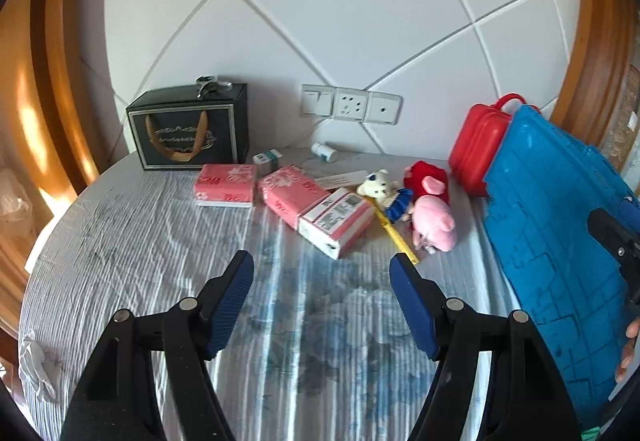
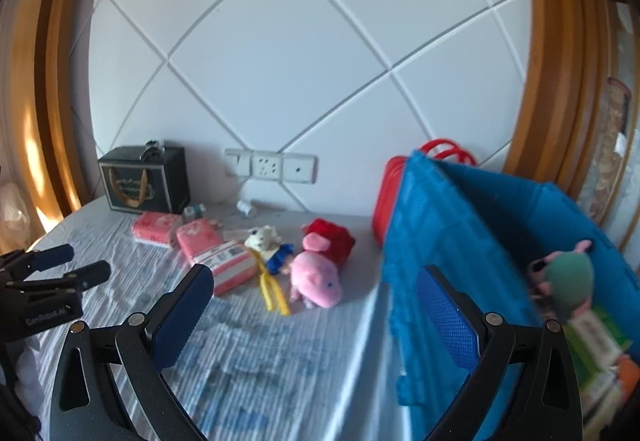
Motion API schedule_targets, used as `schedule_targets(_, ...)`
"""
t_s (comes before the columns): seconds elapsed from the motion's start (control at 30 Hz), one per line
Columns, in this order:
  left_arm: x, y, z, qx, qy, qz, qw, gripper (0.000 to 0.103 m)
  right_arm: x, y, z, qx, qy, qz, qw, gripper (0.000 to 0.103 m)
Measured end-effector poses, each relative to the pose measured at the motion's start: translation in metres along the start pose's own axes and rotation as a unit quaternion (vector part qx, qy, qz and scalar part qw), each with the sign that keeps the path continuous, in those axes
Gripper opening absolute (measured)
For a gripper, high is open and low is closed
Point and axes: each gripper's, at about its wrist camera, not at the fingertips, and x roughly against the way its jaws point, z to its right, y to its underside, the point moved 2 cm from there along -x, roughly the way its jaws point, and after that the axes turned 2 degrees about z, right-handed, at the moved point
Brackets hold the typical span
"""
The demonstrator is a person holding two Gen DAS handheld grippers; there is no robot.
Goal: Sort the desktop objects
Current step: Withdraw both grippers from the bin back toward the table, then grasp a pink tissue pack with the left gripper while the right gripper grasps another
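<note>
Both tongs are just hanging over the table with nothing in them. The left gripper point(image 1: 322, 273) has its blue pads spread apart, only the wrinkly blue-and-white tablecloth point(image 1: 140, 241) showing between them. Same deal with the right gripper point(image 2: 314, 287): wide open, empty, and its right-hand pad point(image 2: 448, 325) sits in front of the wall of the blue bin point(image 2: 440, 225).

In the left wrist view the stuff to sort is clustered from about 12 to 1 o'clock of the gripper. There's a pink tissue pack point(image 1: 226, 185) lying flat, a second tissue pack point(image 1: 290, 193) angled next to it, and a pink-and-white box point(image 1: 338, 221) touching that one's near end. Going toward 1 o'clock: a small white bear point(image 1: 380, 187) in a blue skirt, a yellow strip point(image 1: 396, 237) running out from under it, then the pink pig plush point(image 1: 434, 223) with a red plush point(image 1: 426, 177) right behind it.

Farther back by the wall there's a small white bottle point(image 1: 325, 151) on its side and a little teal box point(image 1: 267, 160). The dark gift bag point(image 1: 188, 129) stands at 11 o'clock. A red case point(image 1: 476, 145) leans behind the bin at 2 o'clock.

The right wrist view looks into the bin, where there's a green-and-pink plush point(image 2: 566, 281) on top of some packets
</note>
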Motion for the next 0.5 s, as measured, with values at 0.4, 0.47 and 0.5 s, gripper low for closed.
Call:
schedule_targets(0.4,-0.16,0.006,-0.085,0.028,-0.064,-0.096,0.993,0.07,-0.203,0.046,-0.092,0.001,-0.063,-0.133,0.989,0.103)
schedule_targets(0.47,-0.185,0.005,-0.09,0.021,-0.067,-0.103,0.9922,0.07,-0.236,0.058,-0.109,0.005,-0.072,-0.154,0.986,0.103)
schedule_targets(0.5,-0.195,0.004,-0.09,0.018,-0.065,-0.104,0.9922,0.07,-0.254,0.065,-0.119,0.006,-0.077,-0.161,0.984,0.103)
